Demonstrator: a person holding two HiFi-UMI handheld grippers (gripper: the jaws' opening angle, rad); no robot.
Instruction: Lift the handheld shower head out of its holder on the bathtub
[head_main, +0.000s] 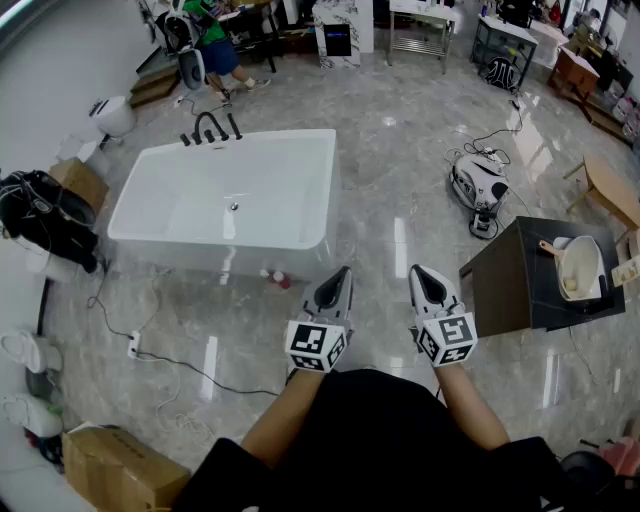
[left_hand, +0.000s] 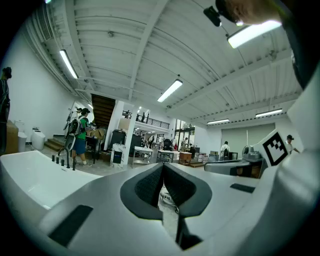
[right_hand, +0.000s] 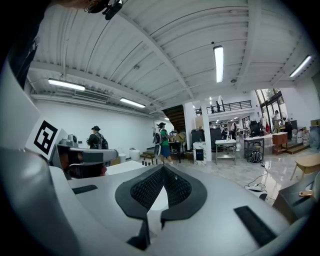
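Shower head (head_main: 234, 126) on the far bathtub (head_main: 150, 205) rim; left gripper (head_main: 344, 272) and right gripper (head_main: 416, 271) fully closed, nothing held.

Bathtub (head_main: 200, 240): white, on grey marble floor (head_main: 400, 150) | Black tap fittings (head_main: 210, 128): upright on its far rim | Left gripper (head_main: 344, 272), right gripper (head_main: 418, 272): side by side, near tub's right corner, jaws together, empty | Dark cabinet (head_main: 500, 290): right, pan (head_main: 578, 268) on top
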